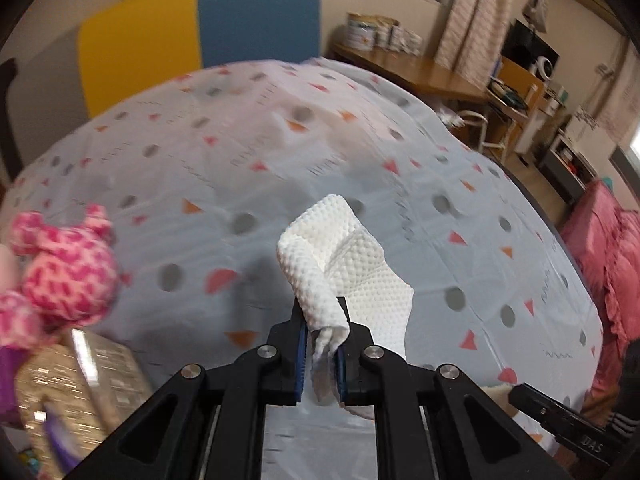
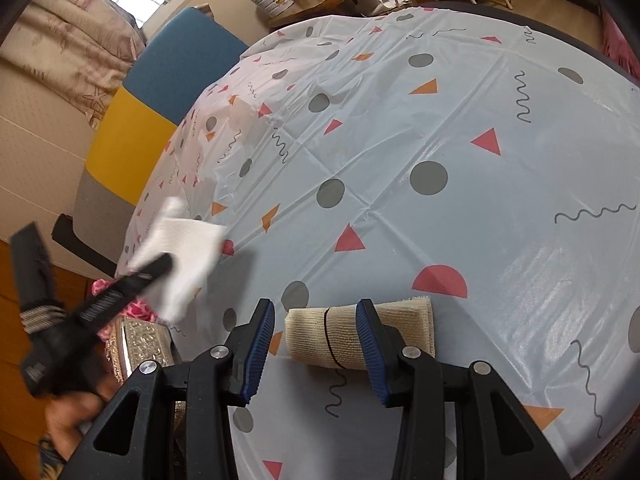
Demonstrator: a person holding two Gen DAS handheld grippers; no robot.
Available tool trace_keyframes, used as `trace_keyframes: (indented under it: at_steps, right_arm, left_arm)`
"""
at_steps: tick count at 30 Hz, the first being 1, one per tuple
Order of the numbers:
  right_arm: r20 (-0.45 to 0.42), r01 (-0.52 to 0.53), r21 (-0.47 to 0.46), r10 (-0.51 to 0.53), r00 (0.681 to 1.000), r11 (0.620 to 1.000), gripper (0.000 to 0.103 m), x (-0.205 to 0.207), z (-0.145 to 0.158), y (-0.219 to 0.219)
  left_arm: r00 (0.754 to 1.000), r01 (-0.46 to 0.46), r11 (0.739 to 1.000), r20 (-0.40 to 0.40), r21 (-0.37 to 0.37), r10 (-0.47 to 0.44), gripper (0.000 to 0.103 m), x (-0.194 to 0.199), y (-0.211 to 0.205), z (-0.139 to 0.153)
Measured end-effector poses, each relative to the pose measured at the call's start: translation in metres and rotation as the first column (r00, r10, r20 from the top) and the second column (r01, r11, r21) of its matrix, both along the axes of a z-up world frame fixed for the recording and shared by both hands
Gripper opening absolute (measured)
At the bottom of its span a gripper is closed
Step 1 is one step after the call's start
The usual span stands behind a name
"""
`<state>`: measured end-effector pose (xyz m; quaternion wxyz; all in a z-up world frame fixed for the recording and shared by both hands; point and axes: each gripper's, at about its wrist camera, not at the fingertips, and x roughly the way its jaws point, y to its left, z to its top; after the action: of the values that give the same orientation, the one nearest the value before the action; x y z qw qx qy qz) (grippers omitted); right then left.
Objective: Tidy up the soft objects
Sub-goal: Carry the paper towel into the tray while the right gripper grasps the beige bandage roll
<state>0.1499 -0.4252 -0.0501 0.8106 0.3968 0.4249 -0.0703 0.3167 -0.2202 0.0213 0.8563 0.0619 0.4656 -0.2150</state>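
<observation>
My left gripper is shut on a white dimpled paper towel and holds it above the patterned tablecloth. The right wrist view shows that gripper and the towel at the left, blurred. My right gripper is open just above a rolled beige cloth bound with a dark band, lying on the tablecloth. A pink patterned plush toy sits at the left on a shiny silver box.
The silver box stands at the table's left edge. A yellow and blue chair back stands behind the table. A wooden desk with tins is at the far right. Pink bedding lies to the right.
</observation>
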Motion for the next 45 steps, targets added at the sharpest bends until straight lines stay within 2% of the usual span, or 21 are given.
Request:
trace_keyframes:
  at_steps: [6, 12, 18, 22, 25, 33, 36, 38, 39, 40, 42, 43, 45]
  right_arm:
    - [-0.002, -0.011, -0.021, 0.011, 1.000, 1.000, 0.043, 0.001, 0.001, 0.002]
    - [-0.005, -0.011, -0.031, 0.011, 1.000, 0.999, 0.042, 0.001, 0.002, 0.003]
    - [-0.010, -0.020, -0.053, 0.019, 1.000, 0.998, 0.042, 0.001, 0.003, 0.006]
    - [-0.013, -0.028, -0.071, 0.028, 1.000, 0.997, 0.043, 0.001, 0.004, 0.009]
    - [-0.018, -0.041, -0.089, 0.040, 0.999, 0.995, 0.042, 0.002, 0.005, 0.011]
    - [-0.029, -0.139, -0.150, 0.136, 0.990, 0.979, 0.042, 0.012, 0.010, 0.027]
    - [-0.038, -0.231, -0.203, 0.228, 0.973, 0.952, 0.042, 0.020, 0.016, 0.035]
    - [-0.056, -0.304, -0.255, 0.300, 0.952, 0.918, 0.043, 0.025, 0.022, 0.039]
    - [-0.070, -0.340, -0.288, 0.334, 0.940, 0.895, 0.045, 0.027, 0.024, 0.041]
    - [-0.086, -0.375, -0.317, 0.368, 0.926, 0.871, 0.054, 0.029, 0.025, 0.044]
    - [-0.133, -0.469, -0.355, 0.453, 0.882, 0.809, 0.064, 0.032, 0.025, 0.052]
    - [-0.165, -0.513, -0.372, 0.489, 0.857, 0.773, 0.065, 0.034, 0.023, 0.056]
    - [-0.253, -0.605, -0.425, 0.553, 0.794, 0.673, 0.065, 0.036, 0.018, 0.068]
  left_arm:
    - [0.984, -0.161, 0.987, 0.085, 0.027, 0.158, 0.012, 0.021, 0.080, 0.036]
    - [0.937, -0.326, 0.943, 0.152, 0.058, 0.315, 0.012, 0.022, 0.178, 0.056]
    - [0.874, -0.471, 0.879, 0.168, 0.069, 0.455, 0.012, 0.000, 0.271, 0.053]
    - [0.849, -0.517, 0.854, 0.153, 0.051, 0.505, 0.012, -0.027, 0.310, 0.040]
    - [0.853, -0.509, 0.860, 0.150, 0.033, 0.499, 0.012, -0.054, 0.320, 0.032]
    - [0.896, -0.427, 0.904, 0.117, -0.039, 0.428, 0.012, -0.138, 0.317, 0.014]
    - [0.905, -0.409, 0.910, 0.099, -0.069, 0.415, 0.012, -0.167, 0.320, 0.008]
    - [0.905, -0.409, 0.908, 0.090, -0.093, 0.417, 0.012, -0.184, 0.323, 0.007]
    - [0.904, -0.409, 0.907, 0.090, -0.098, 0.417, 0.012, -0.192, 0.324, 0.006]
    - [0.903, -0.411, 0.906, 0.090, -0.101, 0.420, 0.012, -0.197, 0.325, 0.006]
    - [0.901, -0.415, 0.902, 0.082, -0.120, 0.425, 0.012, -0.211, 0.328, 0.005]
    - [0.901, -0.415, 0.901, 0.079, -0.127, 0.426, 0.012, -0.215, 0.329, 0.004]
    - [0.900, -0.417, 0.900, 0.079, -0.126, 0.428, 0.012, -0.224, 0.331, 0.004]
